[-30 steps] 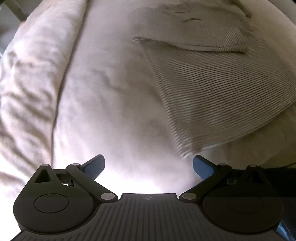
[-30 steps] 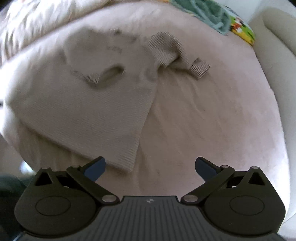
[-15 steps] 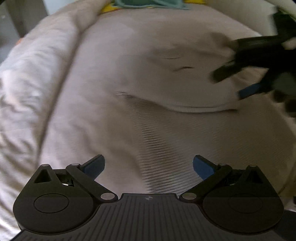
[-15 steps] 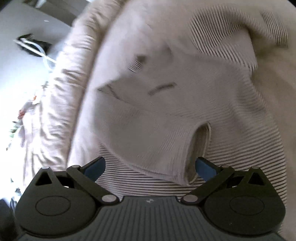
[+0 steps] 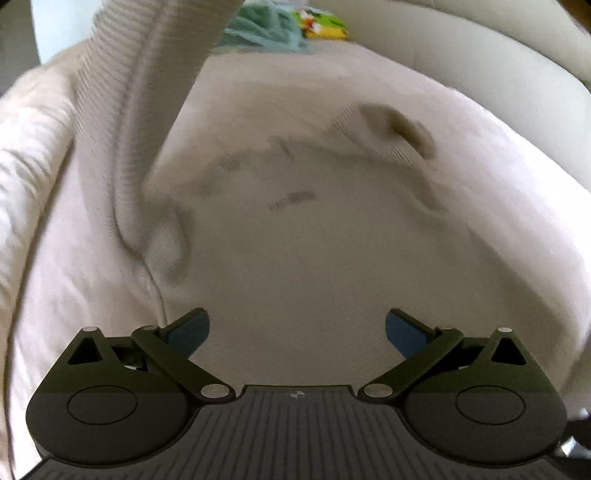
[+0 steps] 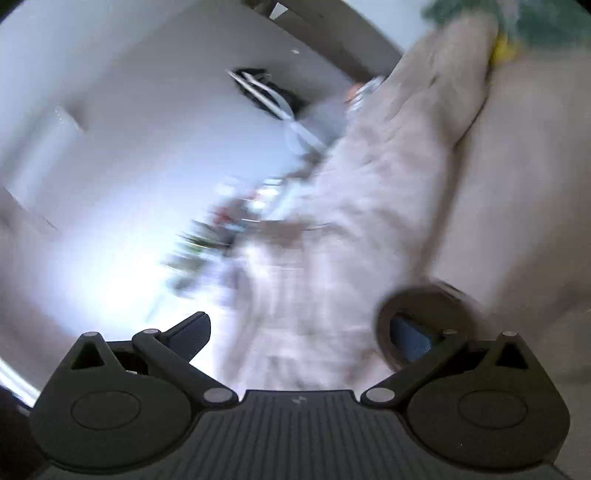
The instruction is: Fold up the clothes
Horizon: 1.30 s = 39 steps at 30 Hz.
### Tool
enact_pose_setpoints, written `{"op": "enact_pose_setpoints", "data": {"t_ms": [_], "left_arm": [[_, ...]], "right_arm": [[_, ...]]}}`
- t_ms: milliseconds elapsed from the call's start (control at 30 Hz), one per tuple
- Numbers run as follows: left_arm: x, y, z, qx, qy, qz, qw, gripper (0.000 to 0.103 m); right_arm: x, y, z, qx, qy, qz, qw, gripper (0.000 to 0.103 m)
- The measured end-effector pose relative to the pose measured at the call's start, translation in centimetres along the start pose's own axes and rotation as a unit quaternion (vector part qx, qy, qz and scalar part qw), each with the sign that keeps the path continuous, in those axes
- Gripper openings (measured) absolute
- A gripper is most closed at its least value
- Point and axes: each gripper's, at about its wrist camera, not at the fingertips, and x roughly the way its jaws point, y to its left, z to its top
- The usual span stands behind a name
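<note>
While the left gripper (image 5: 297, 326) hovers over the ribbed sweater (image 5: 295, 229) on the bed (image 5: 480, 155), jaws apart, the right gripper (image 6: 299, 328) points beside the bed with jaws apart too.

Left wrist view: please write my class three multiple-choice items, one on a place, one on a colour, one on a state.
1. Where is the crumpled teal cloth? A at the far end of the pale bed; B between the fingers; C on the floor.
2. What colour are the left gripper's finger pads? A red; B blue; C white.
3. The left gripper is: A shut on fabric; B open and empty; C shut on nothing.
A, it lies beyond the beige ribbed knit sweater; B, both pads show blue; B, jaws wide apart, nothing between.
</note>
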Motion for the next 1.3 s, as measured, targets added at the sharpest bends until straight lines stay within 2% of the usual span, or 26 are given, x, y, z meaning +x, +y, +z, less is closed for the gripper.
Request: {"op": "enact_pose_setpoints", "data": {"t_ms": [33, 100, 200, 233, 300, 400, 433, 467, 500, 533, 600, 633, 667, 700, 733, 800, 833, 867, 900, 933, 967, 1033, 1100, 1133, 1200, 1300], "left_arm": [[0.7, 0.7, 0.8, 0.0, -0.008, 0.012, 0.9999, 0.103], [1.8, 3.0, 2.7, -0.012, -0.03, 0.069, 0.9971, 0.103], [2.5, 7.0, 5.3, -0.052, -0.063, 0.171, 0.9819, 0.103], [1.8, 9.2, 5.7, -0.095, -0.071, 0.214, 0.9695, 0.103], [0.2, 13.3, 6.2, -0.179, -0.089, 0.289, 0.9362, 0.103], [-3.2, 16.7, 4.2, -0.287, -0.118, 0.333, 0.8906, 0.103], [-3.7, 17.2, 3.5, -0.297, -0.117, 0.343, 0.8836, 0.103], [-3.9, 17.3, 3.1, -0.287, -0.115, 0.342, 0.8873, 0.103], [-3.9, 17.0, 2.9, -0.264, -0.111, 0.333, 0.8983, 0.103], [-3.6, 16.0, 3.2, -0.217, -0.102, 0.306, 0.9213, 0.103], [-2.2, 13.0, 4.1, -0.107, -0.086, 0.249, 0.9587, 0.103], [-1.0, 11.1, 4.7, -0.04, -0.076, 0.225, 0.9706, 0.103], [0.4, 8.8, 5.2, 0.03, -0.065, 0.212, 0.9746, 0.103], [1.8, 6.8, 5.6, 0.096, -0.053, 0.209, 0.9716, 0.103], [3.4, 5.3, 5.9, 0.153, -0.041, 0.227, 0.9609, 0.103], [6.9, 3.0, 6.2, 0.247, -0.013, 0.267, 0.9313, 0.103], [8.5, 2.6, 6.5, 0.271, -0.002, 0.288, 0.9186, 0.103], [9.6, 2.8, 7.0, 0.275, -0.002, 0.309, 0.9104, 0.103], [10.4, 3.2, 7.5, 0.267, -0.007, 0.336, 0.9032, 0.103], [10.1, 4.2, 8.0, 0.233, -0.022, 0.372, 0.8982, 0.103], [9.0, 5.4, 8.2, 0.188, -0.04, 0.407, 0.893, 0.103], [6.7, 7.9, 8.2, 0.094, -0.07, 0.472, 0.8736, 0.103], [4.3, 10.8, 6.6, -0.014, -0.06, 0.511, 0.8575, 0.103], [3.2, 12.2, 5.6, -0.069, -0.05, 0.516, 0.8522, 0.103], [1.7, 14.4, 3.5, -0.164, -0.021, 0.493, 0.8541, 0.103], [1.2, 15.3, 1.0, -0.246, 0.023, 0.457, 0.8545, 0.103]], "right_arm": [[-0.6, -0.5, -0.1, -0.013, 0.001, -0.043, 0.999, 0.103], [-2.0, -2.9, -0.9, -0.001, 0.0, -0.12, 0.993, 0.103], [-4.7, -7.1, -3.1, 0.053, -0.004, -0.212, 0.976, 0.103], [-5.2, -8.3, -4.1, 0.068, -0.005, -0.234, 0.97, 0.103], [-6.4, -10.4, -6.0, 0.097, -0.005, -0.276, 0.956, 0.103], [-7.0, -12.4, -8.9, 0.096, 0.02, -0.326, 0.94, 0.103], [-7.2, -12.6, -9.5, 0.093, 0.027, -0.341, 0.935, 0.103], [-6.8, -13.1, -10.1, 0.088, 0.036, -0.357, 0.929, 0.103], [-6.4, -13.4, -10.6, 0.083, 0.044, -0.374, 0.923, 0.103], [-6.2, -13.7, -11.0, 0.077, 0.051, -0.395, 0.914, 0.103], [-5.9, -14.8, -11.9, 0.073, 0.065, -0.428, 0.899, 0.103], [-5.6, -15.3, -12.3, 0.084, 0.067, -0.444, 0.889, 0.103], [-5.8, -16.0, -12.9, 0.094, 0.075, -0.447, 0.887, 0.103], [-6.0, -16.7, -13.4, 0.105, 0.082, -0.449, 0.883, 0.103], [-5.8, -17.2, -13.8, 0.115, 0.088, -0.452, 0.88, 0.103], [-5.8, -17.9, -14.6, 0.128, 0.095, -0.456, 0.875, 0.103], [-5.9, -18.0, -15.0, 0.132, 0.098, -0.458, 0.874, 0.103], [-5.6, -18.2, -15.2, 0.132, 0.1, -0.459, 0.873, 0.103], [-5.4, -18.1, -15.3, 0.128, 0.101, -0.461, 0.872, 0.103], [-5.3, -18.2, -15.4, 0.121, 0.101, -0.465, 0.871, 0.103], [-5.2, -18.0, -15.4, 0.113, 0.096, -0.466, 0.872, 0.103], [-5.5, -17.5, -15.0, 0.098, 0.08, -0.462, 0.878, 0.103], [-6.3, -17.4, -14.0, 0.093, 0.054, -0.452, 0.885, 0.103], [-6.9, -17.5, -13.4, 0.096, 0.04, -0.447, 0.889, 0.103], [-8.0, -17.7, -12.2, 0.101, 0.011, -0.435, 0.894, 0.103], [-10.3, -18.9, -9.6, 0.069, -0.036, -0.46, 0.885, 0.103]]}}
